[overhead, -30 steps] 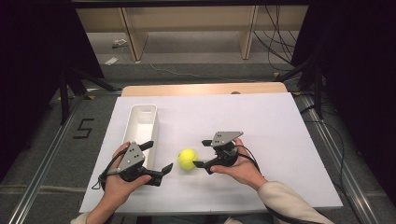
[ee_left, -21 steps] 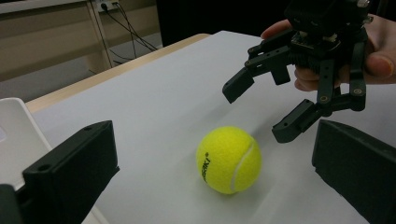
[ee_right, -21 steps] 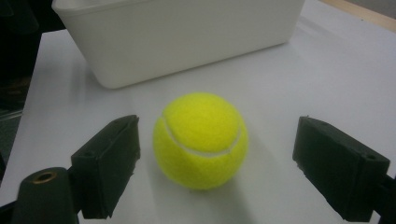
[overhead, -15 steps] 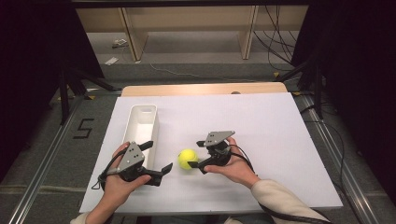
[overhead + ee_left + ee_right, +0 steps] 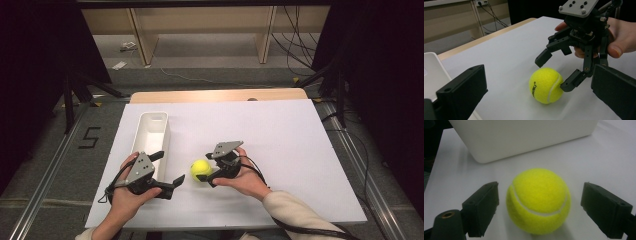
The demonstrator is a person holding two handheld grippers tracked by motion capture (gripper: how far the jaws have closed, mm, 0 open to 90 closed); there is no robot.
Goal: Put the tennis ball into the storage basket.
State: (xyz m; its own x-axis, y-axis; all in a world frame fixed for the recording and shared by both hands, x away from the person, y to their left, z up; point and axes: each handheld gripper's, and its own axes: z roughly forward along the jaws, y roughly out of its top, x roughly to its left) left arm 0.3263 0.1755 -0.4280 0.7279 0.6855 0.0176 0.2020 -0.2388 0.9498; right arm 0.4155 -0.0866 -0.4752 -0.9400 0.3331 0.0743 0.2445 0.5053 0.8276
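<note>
Tennis ball [image 5: 201,170] unmoved on table [image 5: 280,135], right tongs [image 5: 207,169] now closer, spread around it, left tongs [image 5: 169,169] released.

Yellow tennis ball [image 5: 200,170] resting on the white table [image 5: 280,135].

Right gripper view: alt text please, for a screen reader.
A fuzzy yellow tennis ball sits on the white table surface between the right gripper's two open black fingers, untouched on either side. A white plastic bin stands behind it.

White bin [image 5: 524,137] cut off at top; ball print [image 5: 534,90] perhaps illegible.
</note>
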